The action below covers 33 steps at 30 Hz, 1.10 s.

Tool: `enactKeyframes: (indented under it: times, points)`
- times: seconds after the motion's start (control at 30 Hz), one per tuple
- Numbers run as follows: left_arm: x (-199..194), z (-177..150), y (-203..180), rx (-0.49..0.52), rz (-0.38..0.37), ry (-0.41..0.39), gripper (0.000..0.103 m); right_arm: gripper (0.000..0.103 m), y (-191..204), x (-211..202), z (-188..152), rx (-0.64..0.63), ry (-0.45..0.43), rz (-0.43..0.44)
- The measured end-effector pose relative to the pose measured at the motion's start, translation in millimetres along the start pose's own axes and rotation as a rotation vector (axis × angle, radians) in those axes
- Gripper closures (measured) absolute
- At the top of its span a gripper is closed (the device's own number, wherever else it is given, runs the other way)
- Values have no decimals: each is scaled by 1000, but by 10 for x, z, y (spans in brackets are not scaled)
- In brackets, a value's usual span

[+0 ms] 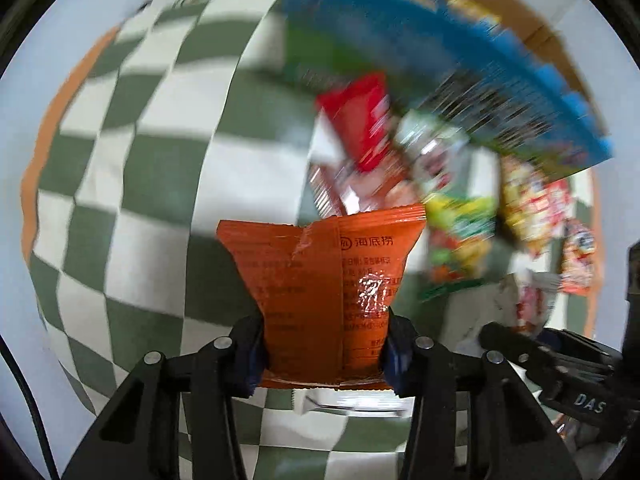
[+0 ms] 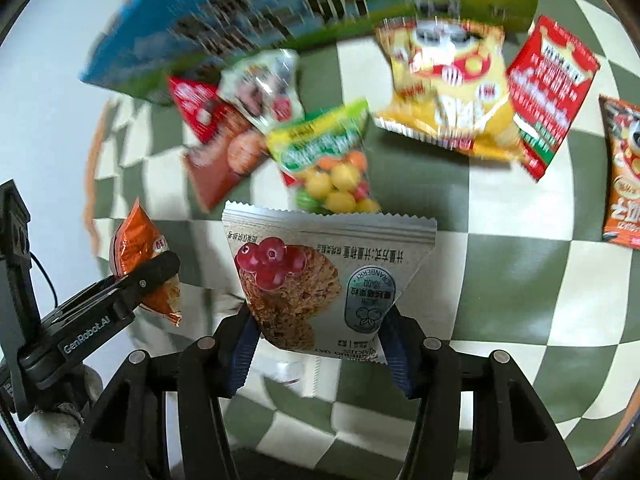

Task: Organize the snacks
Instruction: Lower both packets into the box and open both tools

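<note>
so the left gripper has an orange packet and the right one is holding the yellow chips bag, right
Not quite: the right gripper holds a silver cranberry oat packet, as the right wrist view shows. The yellow chips bag lies on the checkered cloth. The left gripper does hold the orange packet.

A green-and-cream checkered cloth (image 2: 500, 280) covers the surface. On it at the far side stands a large blue-and-green cardboard box (image 2: 248, 12). Just before it lie a red packet (image 2: 208, 120), a clear bag of coloured candy balls (image 2: 332, 160), a yellow crisp bag (image 2: 448, 92), a red-and-white packet (image 2: 548, 92) and, far right, an orange packet (image 2: 624, 184).
</note>
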<state>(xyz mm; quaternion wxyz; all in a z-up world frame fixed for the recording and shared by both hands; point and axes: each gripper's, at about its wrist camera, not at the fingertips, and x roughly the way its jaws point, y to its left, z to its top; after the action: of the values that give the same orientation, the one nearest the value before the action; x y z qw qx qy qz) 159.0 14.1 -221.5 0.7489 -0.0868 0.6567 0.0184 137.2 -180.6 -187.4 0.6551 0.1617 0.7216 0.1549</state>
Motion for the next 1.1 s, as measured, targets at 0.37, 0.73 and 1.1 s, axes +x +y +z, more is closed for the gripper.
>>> enactKeyframes:
  times: [0.37,0.73,1.1]
  points:
    - [-1003,1147,-687,172,-131,-157,60,45,313,-1423,863,-80,-155,66]
    - [-381,2718,-839,203,27,-40,59,45,199,-1334,2562,-70,-149,-202]
    - [397,3397,-761,197,128,100,58,44,-113,-719,3328,-40,-80,-306]
